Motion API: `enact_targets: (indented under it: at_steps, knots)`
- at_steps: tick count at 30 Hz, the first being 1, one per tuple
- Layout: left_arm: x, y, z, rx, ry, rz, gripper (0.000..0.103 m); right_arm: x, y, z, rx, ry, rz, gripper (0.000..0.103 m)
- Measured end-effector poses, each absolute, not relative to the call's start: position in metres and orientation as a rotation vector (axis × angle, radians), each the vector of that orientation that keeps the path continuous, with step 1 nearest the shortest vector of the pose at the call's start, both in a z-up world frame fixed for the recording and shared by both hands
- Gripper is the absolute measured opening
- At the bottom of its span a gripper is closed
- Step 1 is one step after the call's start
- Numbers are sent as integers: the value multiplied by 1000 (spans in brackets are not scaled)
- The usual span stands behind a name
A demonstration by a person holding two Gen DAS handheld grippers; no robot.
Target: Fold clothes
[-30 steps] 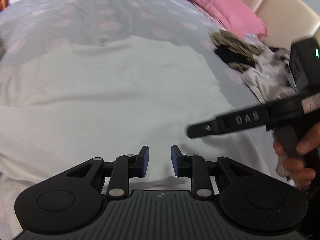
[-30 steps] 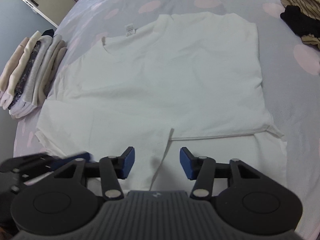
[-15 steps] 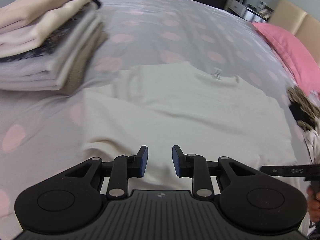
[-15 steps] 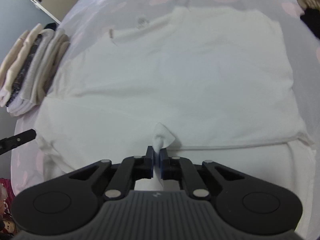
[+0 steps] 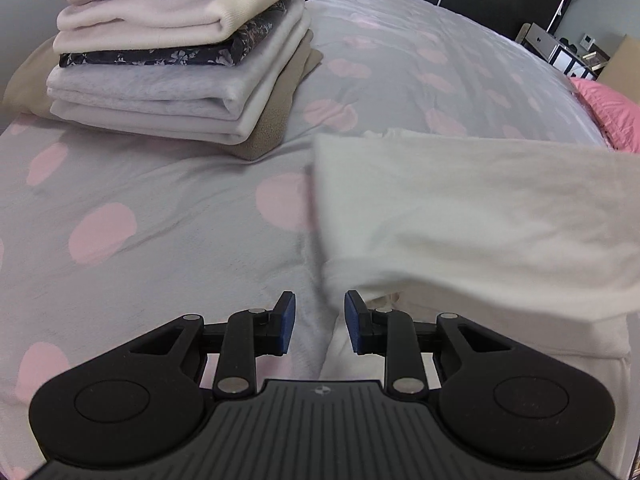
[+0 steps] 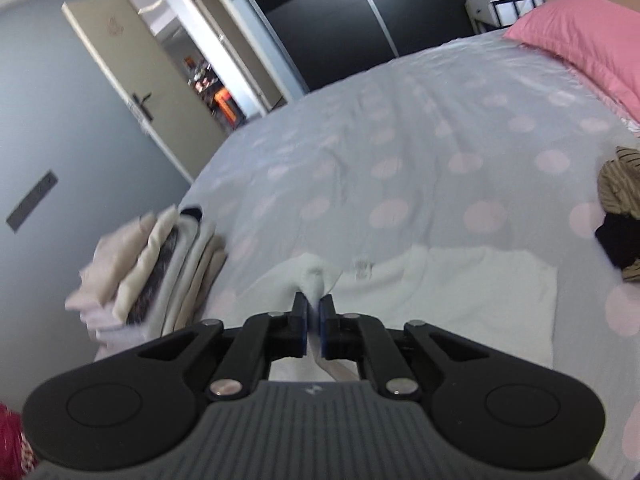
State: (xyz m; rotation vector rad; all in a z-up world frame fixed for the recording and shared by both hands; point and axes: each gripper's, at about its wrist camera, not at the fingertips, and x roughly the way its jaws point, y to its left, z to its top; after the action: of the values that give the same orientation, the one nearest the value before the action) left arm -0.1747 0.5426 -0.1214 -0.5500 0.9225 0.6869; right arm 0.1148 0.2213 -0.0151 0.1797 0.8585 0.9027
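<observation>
Fold under way: right gripper [image 6: 314, 322] clamped on the shirt [image 6: 460, 300] hem, raised beside the stack [image 6: 160, 280]; left gripper [image 5: 320, 322] parted, empty, should probably pinch the near edge.

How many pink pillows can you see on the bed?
1: a pink pillow lies at the head of the grey spotted bed, far right in both views; others may be hidden.

blurred: folded stack [image 6: 152, 276] | cut off: pink pillow [image 5: 612, 116] | cut off: striped heap [image 6: 620, 220]
</observation>
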Motion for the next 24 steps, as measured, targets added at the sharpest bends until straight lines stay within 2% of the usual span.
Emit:
enact_targets:
  at_steps: [3,7,11,20,22,24]
  knots:
    - [-171,538,-125,-527,936,660,25,132,208,-16,206,856,830,7]
    - [-160,527,-131,-480,951,605,26,153,194,-47,198,926,717,7]
    - [-144,514,-135,-398,969,559,39,168,191,-77,172,982,635,7]
    - [-123,513,-148,-386,964,548,39,191,187,-134,113,1039,528,8]
    - [-118,513,-157,-358,1001,560,39,196,183,-143,116,1042,494,22]
    - [-116,514,-163,-352,1019,568,39,199,177,-147,111,1042,451,28]
